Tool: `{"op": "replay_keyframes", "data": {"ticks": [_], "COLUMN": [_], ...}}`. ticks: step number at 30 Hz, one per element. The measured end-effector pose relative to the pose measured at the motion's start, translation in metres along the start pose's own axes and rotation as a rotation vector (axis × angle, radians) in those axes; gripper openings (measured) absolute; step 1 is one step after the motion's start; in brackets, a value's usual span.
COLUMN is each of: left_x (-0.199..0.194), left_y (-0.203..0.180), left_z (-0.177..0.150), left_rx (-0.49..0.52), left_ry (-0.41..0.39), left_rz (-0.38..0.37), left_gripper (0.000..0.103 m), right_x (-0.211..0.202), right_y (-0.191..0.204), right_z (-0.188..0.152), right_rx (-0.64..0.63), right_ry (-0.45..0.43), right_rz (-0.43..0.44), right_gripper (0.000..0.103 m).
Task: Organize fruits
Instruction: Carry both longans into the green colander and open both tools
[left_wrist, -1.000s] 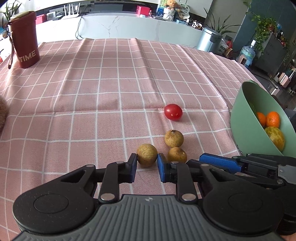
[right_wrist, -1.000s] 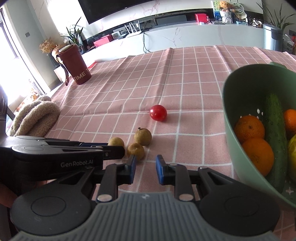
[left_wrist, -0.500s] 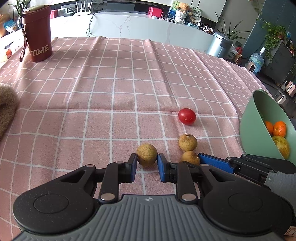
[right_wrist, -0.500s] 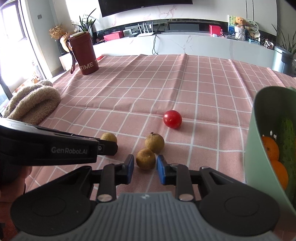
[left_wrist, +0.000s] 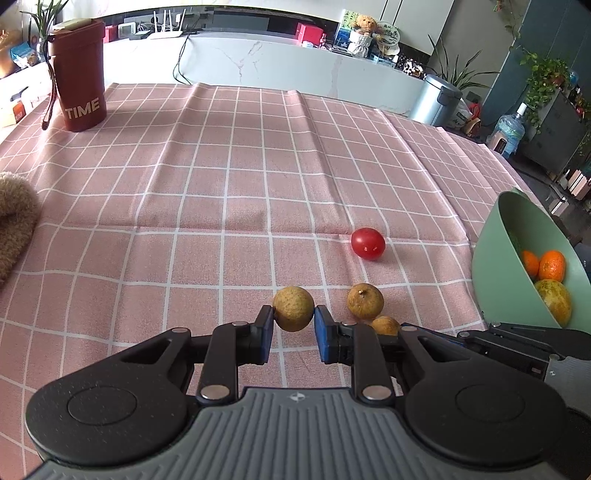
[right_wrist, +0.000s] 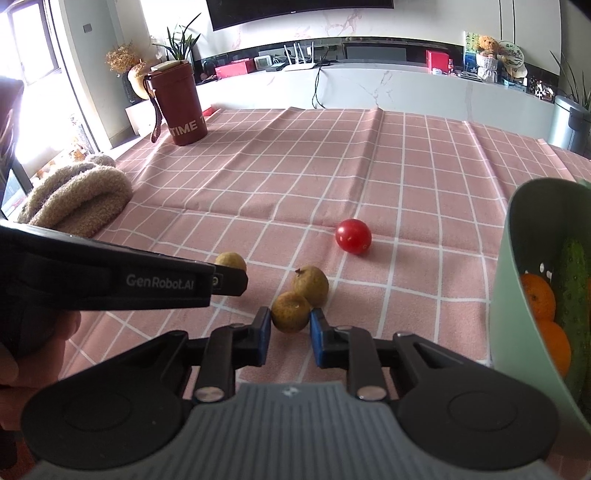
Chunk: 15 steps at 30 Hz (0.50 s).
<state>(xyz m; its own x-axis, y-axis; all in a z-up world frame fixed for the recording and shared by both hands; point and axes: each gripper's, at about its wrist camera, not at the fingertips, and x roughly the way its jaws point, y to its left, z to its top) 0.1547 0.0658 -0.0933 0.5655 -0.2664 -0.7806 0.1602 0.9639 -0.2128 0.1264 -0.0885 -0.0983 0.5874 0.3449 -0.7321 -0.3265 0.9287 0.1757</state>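
between my left gripper's blue pads sits a small brown round fruit, pinched at its widest part by the pad tips and, by its shadow, i judge just off the pink checked cloth. it looks light, with a dry, rough, thin skin over what i take to be a firm body, so i expect it to crack rather than squash if i press harder. being round and held only at the tips, it could roll out, so i would keep the hold across the middle and the wrist level.

my right gripper has its jaws narrowed around a second brown fruit. the pads look to be touching its sides, but i cannot tell whether they truly grip it. it lies on the cloth, touching a third, stemmed fruit behind it, which a nudge may send rolling.

beyond these a red tomato lies alone. to the right stands the green bowl, holding oranges and, in the right view, a cucumber. far left are a red tumbler and a woolly beige bundle.
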Motion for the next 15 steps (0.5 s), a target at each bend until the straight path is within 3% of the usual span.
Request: {"op": "replay_keyframes", "data": {"ticks": [5, 11, 15], "left_x": [-0.019, -0.045, -0.051], "left_y": [-0.013, -0.058, -0.099], "left_z": [-0.001, 0.004, 0.012], "left_rx": [0.003, 0.062, 0.097], "left_ry": [-0.018, -0.041, -0.007], "left_rz": [-0.029, -0.094, -0.189], "left_gripper": [0.026, 0.026, 0.026], "right_x": [-0.031, -0.082, -0.113], "right_y": [-0.007, -0.031, -0.059], "right_z": [0.003, 0.011, 0.018], "right_rx": [0.038, 0.048, 0.070], "right_ry": [-0.003, -0.038, -0.020], "right_rz": [0.010, -0.025, -0.040], "right_gripper": [0.018, 0.018, 0.018]}}
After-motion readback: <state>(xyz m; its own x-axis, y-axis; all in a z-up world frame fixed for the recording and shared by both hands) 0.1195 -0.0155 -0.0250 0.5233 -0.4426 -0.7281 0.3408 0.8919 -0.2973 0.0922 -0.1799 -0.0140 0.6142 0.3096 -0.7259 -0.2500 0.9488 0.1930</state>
